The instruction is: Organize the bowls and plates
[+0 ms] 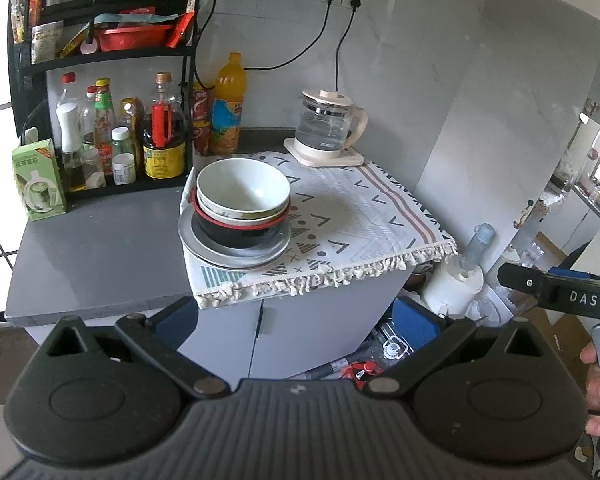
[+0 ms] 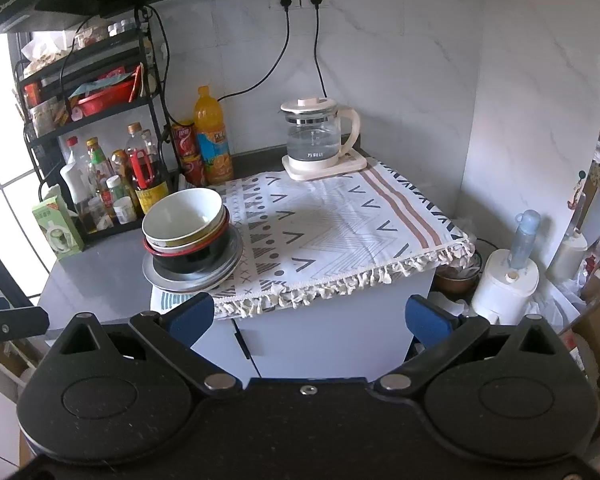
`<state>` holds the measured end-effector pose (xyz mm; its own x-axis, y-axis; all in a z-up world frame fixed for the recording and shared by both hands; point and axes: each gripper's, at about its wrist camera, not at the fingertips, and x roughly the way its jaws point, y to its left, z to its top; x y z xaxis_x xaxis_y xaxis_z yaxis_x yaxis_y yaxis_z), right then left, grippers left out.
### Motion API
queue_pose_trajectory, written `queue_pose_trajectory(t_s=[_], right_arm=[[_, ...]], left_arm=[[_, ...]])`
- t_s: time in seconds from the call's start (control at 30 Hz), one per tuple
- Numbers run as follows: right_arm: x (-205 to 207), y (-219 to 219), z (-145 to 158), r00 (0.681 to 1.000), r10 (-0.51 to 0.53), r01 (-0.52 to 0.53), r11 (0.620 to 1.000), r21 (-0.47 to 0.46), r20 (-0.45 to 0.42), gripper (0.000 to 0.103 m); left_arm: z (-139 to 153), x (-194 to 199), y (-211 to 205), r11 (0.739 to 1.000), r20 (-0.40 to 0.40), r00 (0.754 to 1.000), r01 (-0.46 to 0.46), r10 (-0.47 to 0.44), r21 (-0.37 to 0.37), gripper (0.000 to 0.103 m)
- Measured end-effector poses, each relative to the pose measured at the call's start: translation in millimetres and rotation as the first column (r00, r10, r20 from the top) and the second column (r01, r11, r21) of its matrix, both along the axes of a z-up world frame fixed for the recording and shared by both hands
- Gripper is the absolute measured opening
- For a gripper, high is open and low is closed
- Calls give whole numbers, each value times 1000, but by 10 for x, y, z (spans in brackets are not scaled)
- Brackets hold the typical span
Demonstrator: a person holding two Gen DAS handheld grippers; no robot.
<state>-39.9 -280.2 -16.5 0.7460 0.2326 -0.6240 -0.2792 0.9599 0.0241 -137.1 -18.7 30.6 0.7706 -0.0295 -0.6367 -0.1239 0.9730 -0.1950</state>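
A stack stands on the left part of a patterned cloth (image 1: pixel 360 216) (image 2: pixel 340 232): grey plates (image 1: pixel 204 246) (image 2: pixel 156 276) at the bottom, a black bowl with a red rim (image 1: pixel 236 234) (image 2: pixel 188 262), and white bowls (image 1: pixel 242 184) (image 2: pixel 182 216) nested on top. My left gripper (image 1: pixel 296 322) is open and empty, held back from the counter, below and in front of the stack. My right gripper (image 2: pixel 308 316) is open and empty, in front of the cabinet and right of the stack. The right gripper's body (image 1: pixel 560 294) shows at the right edge of the left wrist view.
A glass kettle on a cream base (image 1: pixel 328 128) (image 2: pixel 320 136) stands at the back of the cloth. A black rack with sauce bottles (image 1: pixel 120 136) (image 2: pixel 112 176), an orange drink bottle (image 1: pixel 228 104) (image 2: pixel 212 136) and a green box (image 1: pixel 40 180) (image 2: pixel 58 228) crowd the left. A white appliance (image 2: pixel 504 284) stands right.
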Motion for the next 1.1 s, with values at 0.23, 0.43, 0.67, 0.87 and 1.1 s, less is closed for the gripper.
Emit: queue_pose_trajectory(t_s=[0.23, 0.43, 0.67, 0.87, 1.1], right_arm=[[1, -8, -7, 1000, 21, -21, 1000, -2, -3, 103], [-4, -18, -3, 999, 39, -39, 999, -1, -19, 103], [-9, -6, 32, 998, 57, -57, 998, -10, -6, 103], [5, -8, 31, 998, 59, -59, 998, -9, -5, 103], [32, 23, 32, 998, 62, -62, 998, -10, -4, 103]], left_arm=[[-32, 21, -22, 1000, -15, 1000, -2, 2, -3, 103], [-12, 51, -39, 1000, -12, 1000, -5, 5, 2, 103], [-20, 74, -43, 1000, -8, 1000, -7, 7, 1, 103], [-28, 104, -20, 1000, -14, 1000, -16, 15, -2, 103], [-28, 112, -2, 1000, -17, 1000, -23, 23, 0, 103]])
